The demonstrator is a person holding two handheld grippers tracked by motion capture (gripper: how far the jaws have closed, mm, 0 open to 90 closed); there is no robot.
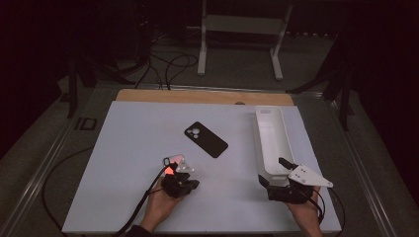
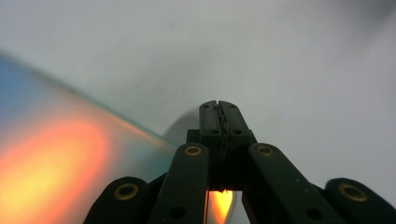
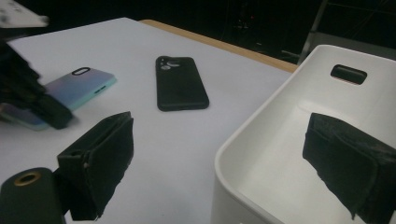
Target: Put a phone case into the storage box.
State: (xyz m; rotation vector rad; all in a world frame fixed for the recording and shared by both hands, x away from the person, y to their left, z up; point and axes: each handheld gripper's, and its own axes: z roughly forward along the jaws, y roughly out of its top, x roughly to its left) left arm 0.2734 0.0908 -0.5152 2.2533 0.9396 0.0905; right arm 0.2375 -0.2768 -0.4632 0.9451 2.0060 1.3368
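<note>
An iridescent phone case [image 1: 173, 160] lies on the white table top, to the near left of a black phone [image 1: 206, 139] that rests face down in the middle. My left gripper [image 1: 175, 170] is shut with nothing between its jaws. Its tips [image 2: 218, 106] hover low beside the case's edge [image 2: 56, 154], which glows orange and blue. My right gripper [image 1: 273, 173] stands open astride the near end wall of a long white bin [image 1: 273, 143]. One of its jaws is outside the bin and the other inside [image 3: 219, 123]. The right gripper view also has the case [image 3: 81, 84] and the phone [image 3: 180, 84].
The white board [image 1: 123, 148] covers a wooden table whose far edge [image 1: 197, 96] shows behind it. Cables trail from both grippers off the near side. A white frame stand [image 1: 242, 29] is on the floor beyond the table. The bin [image 3: 289, 140] looks empty inside.
</note>
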